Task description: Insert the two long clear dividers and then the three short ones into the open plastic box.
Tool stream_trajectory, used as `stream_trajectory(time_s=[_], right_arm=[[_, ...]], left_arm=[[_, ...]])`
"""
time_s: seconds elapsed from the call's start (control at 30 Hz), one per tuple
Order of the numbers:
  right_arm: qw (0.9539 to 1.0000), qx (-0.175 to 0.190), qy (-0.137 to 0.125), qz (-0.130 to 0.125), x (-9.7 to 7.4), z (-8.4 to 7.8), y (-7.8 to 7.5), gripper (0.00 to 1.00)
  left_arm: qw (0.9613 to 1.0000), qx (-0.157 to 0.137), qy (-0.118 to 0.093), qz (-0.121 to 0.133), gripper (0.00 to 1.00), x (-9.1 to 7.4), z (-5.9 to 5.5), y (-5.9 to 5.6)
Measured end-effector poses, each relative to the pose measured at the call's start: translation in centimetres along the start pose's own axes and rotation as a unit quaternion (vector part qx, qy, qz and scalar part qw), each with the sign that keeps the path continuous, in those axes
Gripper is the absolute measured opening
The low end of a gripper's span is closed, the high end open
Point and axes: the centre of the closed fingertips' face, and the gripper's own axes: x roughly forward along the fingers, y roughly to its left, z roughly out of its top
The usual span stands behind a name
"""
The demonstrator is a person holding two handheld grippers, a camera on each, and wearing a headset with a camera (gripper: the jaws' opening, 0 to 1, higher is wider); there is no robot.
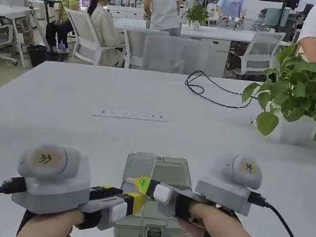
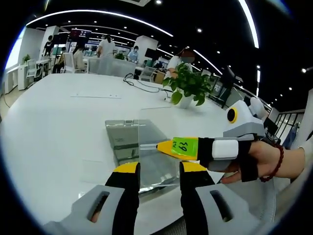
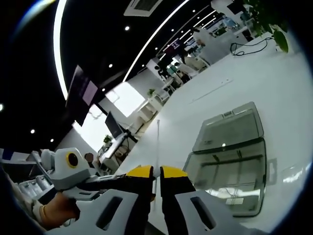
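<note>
The open clear plastic box [image 1: 162, 222] lies in front of me with its lid [image 1: 167, 170] folded back flat. My right gripper [image 1: 142, 185] is shut on a clear divider [image 1: 141, 168], which it holds upright over the box's left part. In the right gripper view that divider [image 3: 157, 142] rises edge-on from the pinched jaws [image 3: 156, 171], beside the box [image 3: 230, 171]. My left gripper [image 2: 160, 169] stands open, with its yellow tips either side of the divider's [image 2: 155, 132] lower part. The right gripper [image 2: 171, 146] reaches in from the right.
A potted plant [image 1: 300, 98] stands at the table's right, with a black cable [image 1: 205, 89] looping beside it. A flat pale strip [image 1: 130, 115] lies mid-table beyond the box. Chairs and seated and standing people are past the far edge.
</note>
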Motion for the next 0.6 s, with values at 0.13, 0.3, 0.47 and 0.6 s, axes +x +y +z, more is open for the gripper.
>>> stream_trajectory(time_s=[0.13, 0.3, 0.47, 0.6], right_arm=[[1.0000, 0.006, 0.000, 0.001, 0.0, 0.0, 0.1, 0.07], [0.9996, 0.026, -0.001, -0.010, -0.3, 0.4, -0.4, 0.07], [0.9977, 0.061, 0.009, -0.030, -0.8, 1.1, -1.3, 0.07], [0.9957, 0.069, 0.027, -0.056, -1.4, 1.4, -2.2, 0.07]], left_arm=[[0.9997, 0.025, -0.004, 0.001, 0.31, 0.0, 0.1, -0.1], [0.9982, 0.060, 0.004, 0.000, 0.33, -0.2, 0.1, -0.3], [0.9966, 0.082, 0.004, -0.003, 0.46, -0.7, -0.1, -0.5], [0.9936, 0.113, 0.007, -0.001, 0.53, -1.1, -0.5, -0.4]])
